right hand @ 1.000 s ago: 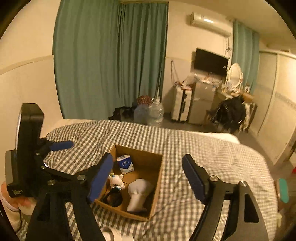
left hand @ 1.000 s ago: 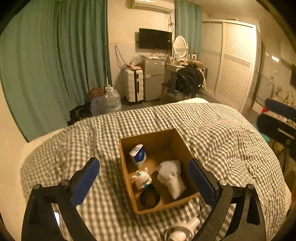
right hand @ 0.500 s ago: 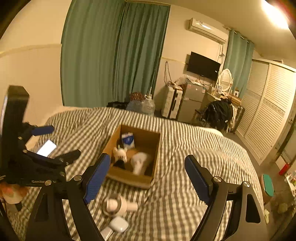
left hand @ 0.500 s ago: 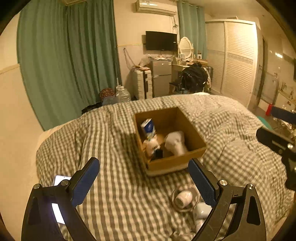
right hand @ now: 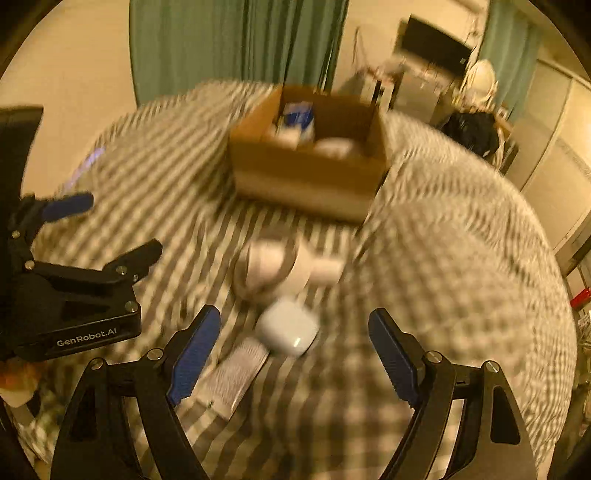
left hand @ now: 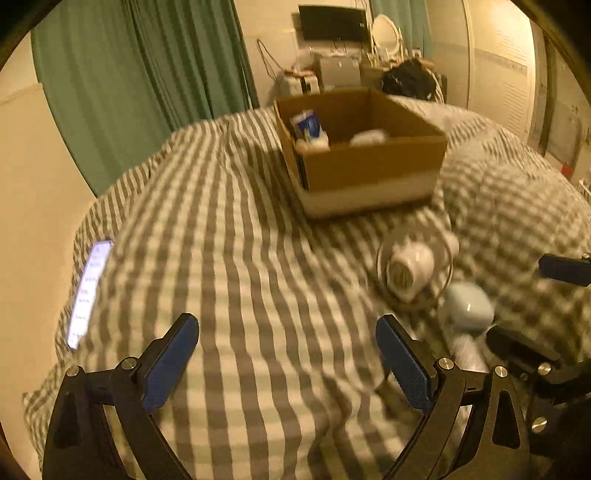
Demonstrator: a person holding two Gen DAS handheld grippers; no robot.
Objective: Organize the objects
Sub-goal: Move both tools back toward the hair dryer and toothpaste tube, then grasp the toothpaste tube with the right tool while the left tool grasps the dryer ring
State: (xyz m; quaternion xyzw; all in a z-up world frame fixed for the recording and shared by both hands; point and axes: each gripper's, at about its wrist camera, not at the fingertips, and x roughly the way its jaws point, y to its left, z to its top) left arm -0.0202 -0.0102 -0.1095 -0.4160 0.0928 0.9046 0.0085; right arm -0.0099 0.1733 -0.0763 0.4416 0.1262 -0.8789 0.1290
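Note:
A cardboard box [left hand: 373,166] [right hand: 306,173] stands on the checked bed, holding a blue-and-white carton [left hand: 308,127] and white items. In front of it lie a white cylindrical device inside a ring [left hand: 408,267] [right hand: 275,267], a small white rounded case [left hand: 469,304] [right hand: 288,326] and a flat grey packet [right hand: 236,373]. My left gripper [left hand: 288,362] is open and empty, low over the bedspread left of these. My right gripper [right hand: 291,354] is open and empty, just short of the white case. Both views are motion-blurred.
A lit phone [left hand: 90,291] lies at the bed's left edge. Green curtains [left hand: 140,74] hang behind. A suitcase, small fridge, TV [left hand: 332,22] and wardrobe [left hand: 498,74] stand beyond the bed. The left gripper's body [right hand: 70,295] sits left in the right wrist view.
Both grippers have dropped and moved in toward the bed; the box and loose white items look larger and closer. Both stay open.

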